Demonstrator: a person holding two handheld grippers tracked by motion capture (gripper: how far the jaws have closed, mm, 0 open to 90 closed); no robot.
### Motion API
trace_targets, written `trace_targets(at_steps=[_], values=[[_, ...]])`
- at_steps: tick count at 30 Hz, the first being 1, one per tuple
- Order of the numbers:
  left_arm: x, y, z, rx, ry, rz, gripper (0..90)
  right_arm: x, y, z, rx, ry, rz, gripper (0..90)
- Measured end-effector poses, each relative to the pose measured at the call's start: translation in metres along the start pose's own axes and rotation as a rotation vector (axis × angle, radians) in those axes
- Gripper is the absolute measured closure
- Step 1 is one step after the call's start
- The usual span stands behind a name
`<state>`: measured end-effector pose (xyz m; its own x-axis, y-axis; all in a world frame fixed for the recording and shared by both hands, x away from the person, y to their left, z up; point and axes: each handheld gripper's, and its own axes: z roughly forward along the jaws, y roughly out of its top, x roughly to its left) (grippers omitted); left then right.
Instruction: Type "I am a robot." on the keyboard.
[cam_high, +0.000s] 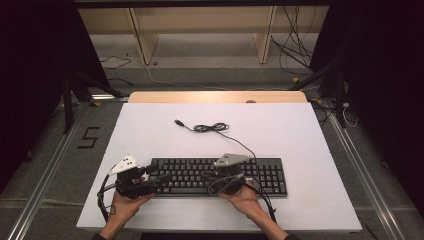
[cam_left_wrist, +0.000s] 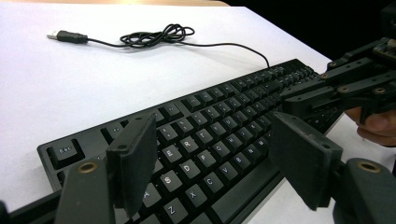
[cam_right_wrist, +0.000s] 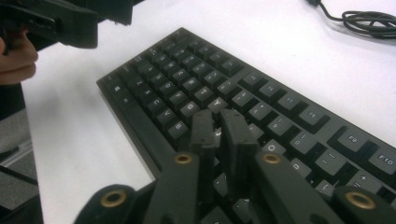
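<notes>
We see the left hand-held gripper (cam_high: 161, 180) at about 8 o'clock on the surface (cam_high: 150, 135), its flat matte-black jaws spread wide with nothing between them, hovering over the left end of the keyboard (cam_high: 260, 175). In the left gripper view the rectangular pads (cam_left_wrist: 133, 163) frame the letter keys.

The keyboard is a long, low, black plastic slab with rows of square, white-lettered keycaps. It lies flat at 6 o'clock, its long edge parallel to the near edge of the surface.

The right hand-held gripper (cam_high: 207, 175) sits over the keyboard's middle. Its jaws are drawn together, nearly touching, tips down among the keys (cam_right_wrist: 219, 123) with nothing gripped.

From the keyboard's back edge a thin black cable (cam_high: 235, 140) runs toward 12 o'clock, bunches into a loose coil (cam_high: 210, 128), and ends in a USB plug (cam_high: 178, 122).

The surface is a smooth white board with bare room at 3 o'clock, 9 o'clock and along the far edge. Beyond it we see a pale wooden strip (cam_high: 217, 96), grey floor, wooden legs and loose cables.
</notes>
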<state>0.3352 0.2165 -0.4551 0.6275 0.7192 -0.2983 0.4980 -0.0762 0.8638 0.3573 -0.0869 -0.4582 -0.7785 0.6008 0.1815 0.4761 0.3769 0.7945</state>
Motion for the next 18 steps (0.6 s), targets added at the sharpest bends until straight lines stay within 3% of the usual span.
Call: trace_targets(at_steps=[6, 18], values=[[-0.001, 0.000, 0.000, -0.005, -0.003, 0.003, 30.6, 0.002, -0.001, 0.008, 0.031, -0.013, -0.016, 89.9], [0.000, 0.000, -0.001, -0.008, 0.001, 0.010, 30.6, 0.006, -0.005, 0.023, 0.089, -0.032, -0.030, 90.0]])
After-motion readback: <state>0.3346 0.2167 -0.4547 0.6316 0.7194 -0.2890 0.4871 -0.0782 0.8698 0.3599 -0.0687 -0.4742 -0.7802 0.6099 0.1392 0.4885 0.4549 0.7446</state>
